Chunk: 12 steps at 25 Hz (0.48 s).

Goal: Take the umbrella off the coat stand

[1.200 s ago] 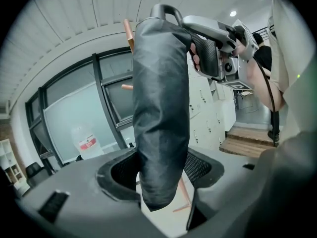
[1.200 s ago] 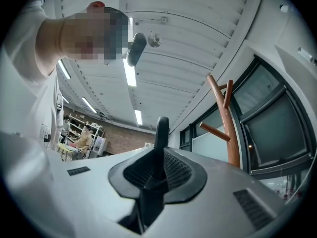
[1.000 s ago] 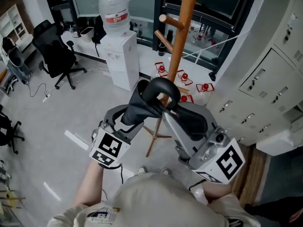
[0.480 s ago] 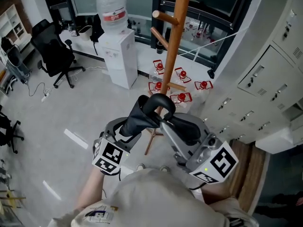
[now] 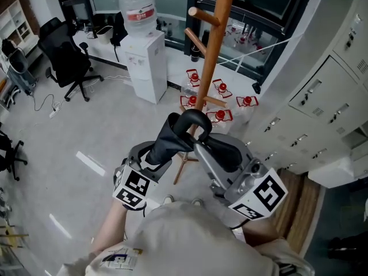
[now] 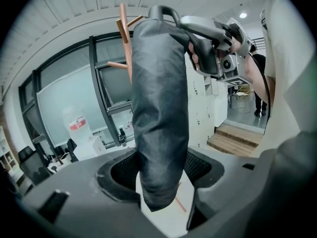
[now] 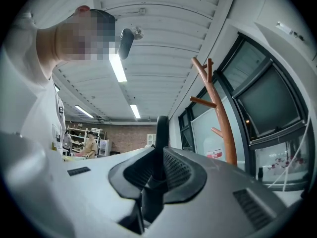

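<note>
Grey moulded plastic, the left gripper (image 5: 155,156) (image 6: 158,177) sits left of the smooth orange-brown wooden coat stand (image 5: 211,62), its mesh-textured fingers (image 6: 121,170) spread wide and pressing the soft rolled body of the black folded fabric umbrella (image 5: 172,137) (image 6: 161,108). The wrinkled matte roll lies just before the stand's pole, below its round pegs. Right of the pole, the right gripper (image 5: 210,148) (image 7: 158,170) holds narrow fingers clamped on the slim curved black handle (image 5: 192,118) (image 7: 162,128).

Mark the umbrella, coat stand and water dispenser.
umbrella (image 5: 167,138), head view, on its folded black canopy.
coat stand (image 5: 213,53), head view, on the wooden trunk.
water dispenser (image 5: 145,68), head view, on the white cabinet front.
</note>
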### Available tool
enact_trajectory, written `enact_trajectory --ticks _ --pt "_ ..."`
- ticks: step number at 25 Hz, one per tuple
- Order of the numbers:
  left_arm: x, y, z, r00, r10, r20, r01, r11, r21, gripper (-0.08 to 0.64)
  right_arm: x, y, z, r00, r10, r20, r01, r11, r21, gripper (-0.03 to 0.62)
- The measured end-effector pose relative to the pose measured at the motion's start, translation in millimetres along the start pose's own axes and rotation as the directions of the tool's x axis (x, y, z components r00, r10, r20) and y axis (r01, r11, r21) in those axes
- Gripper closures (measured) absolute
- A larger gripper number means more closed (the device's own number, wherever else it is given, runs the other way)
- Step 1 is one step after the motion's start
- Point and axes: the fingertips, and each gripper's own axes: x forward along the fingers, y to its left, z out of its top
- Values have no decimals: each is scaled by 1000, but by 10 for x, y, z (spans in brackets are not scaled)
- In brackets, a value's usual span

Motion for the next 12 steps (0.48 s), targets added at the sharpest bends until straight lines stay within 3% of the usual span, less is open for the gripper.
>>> enact_trajectory --ticks 12 --pt "22 14 -3 1000 7 -7 -7 1000 -14 285 33 -35 1 1000 13 -8 -13 1000 3 541"
